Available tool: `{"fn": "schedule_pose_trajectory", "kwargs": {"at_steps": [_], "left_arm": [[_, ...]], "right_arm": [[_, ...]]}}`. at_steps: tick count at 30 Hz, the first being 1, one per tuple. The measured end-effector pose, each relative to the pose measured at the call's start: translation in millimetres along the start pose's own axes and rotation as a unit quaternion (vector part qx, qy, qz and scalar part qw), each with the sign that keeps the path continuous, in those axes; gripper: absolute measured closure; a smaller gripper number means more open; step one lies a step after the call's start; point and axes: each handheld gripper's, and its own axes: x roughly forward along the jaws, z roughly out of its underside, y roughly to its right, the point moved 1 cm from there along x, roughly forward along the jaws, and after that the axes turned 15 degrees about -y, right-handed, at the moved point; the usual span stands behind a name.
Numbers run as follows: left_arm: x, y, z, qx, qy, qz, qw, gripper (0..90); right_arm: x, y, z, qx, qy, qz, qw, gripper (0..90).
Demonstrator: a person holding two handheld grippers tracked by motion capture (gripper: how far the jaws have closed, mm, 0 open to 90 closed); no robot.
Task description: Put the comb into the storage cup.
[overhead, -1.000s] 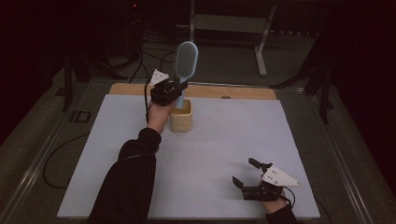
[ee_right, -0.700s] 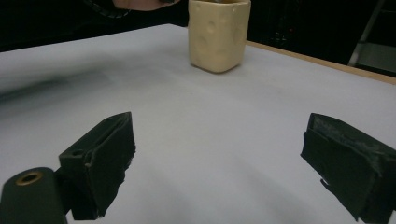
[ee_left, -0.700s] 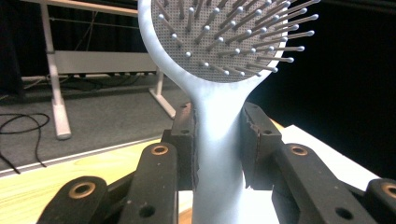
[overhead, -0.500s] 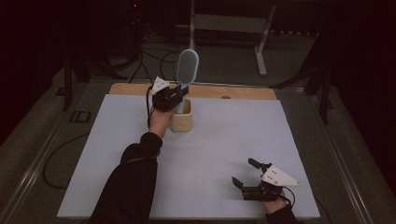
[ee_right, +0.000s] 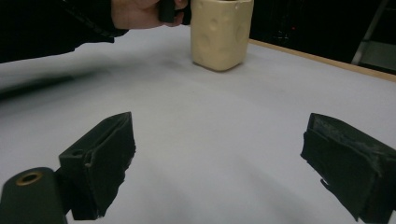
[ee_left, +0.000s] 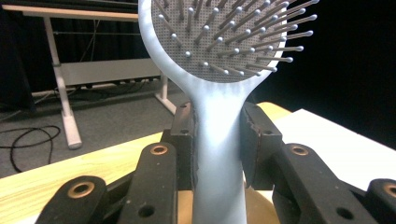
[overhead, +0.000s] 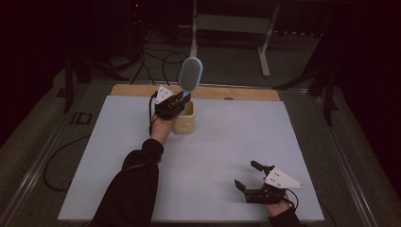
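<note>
- High view: the left gripper (overhead: 177, 101) is grasping the pale blue hairbrush (overhead: 189, 75) by its handle, at the far side of the white table (overhead: 222, 146), and is holding it upright with the oval head uppermost.
- The hairbrush is standing directly over the cream holder (overhead: 184, 122), a squat cup that is sitting on the table just beside the left hand (overhead: 161, 128). Whether the end of the handle is lying inside the holder cannot be told, as the gripper is covering that part.
- Left gripper view: the two black jaws are pressing against opposite sides of the hairbrush (ee_left: 219, 116) handle, just below the neck where it is widening into the head. The bristle face, a grey pad of ball-tipped pins, is facing the camera. The tan rim of the holder (ee_left: 259, 205) is showing low in this view, behind the handle.
- A wooden strip (overhead: 246, 93) is running along the far edge of the table, behind the holder.
- High view: the right gripper (overhead: 249, 177) is resting near the near right corner of the table, well apart from the holder, with its jaws spread wide and nothing between them.
- Right gripper view: the two jaws are standing far apart over bare white surface, and the holder (ee_right: 219, 32) is appearing beyond them with the left hand (ee_right: 140, 11) next to it.
</note>
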Motion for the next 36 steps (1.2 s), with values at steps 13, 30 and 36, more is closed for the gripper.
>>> {"fn": "schedule_pose_trajectory", "kwargs": {"at_steps": [13, 30, 36], "left_arm": [[-11.8, 3.4, -8.2, 0.01, -0.009, 0.008, 0.9999, 2.2], [-16.0, 6.2, -11.4, 0.025, -0.054, 0.032, 0.9977, 0.4], [-19.0, 5.1, -14.7, 0.033, -0.072, 0.049, 0.9957, 0.4]], "right_arm": [[0.1, -0.6, -0.2, -0.001, -0.002, -0.001, 1.0, 9.3], [-0.1, -0.6, -0.8, -0.003, 0.0, -0.001, 1.0, 9.3], [0.0, -0.5, -0.8, -0.002, -0.001, 0.0, 1.0, 9.3]]}}
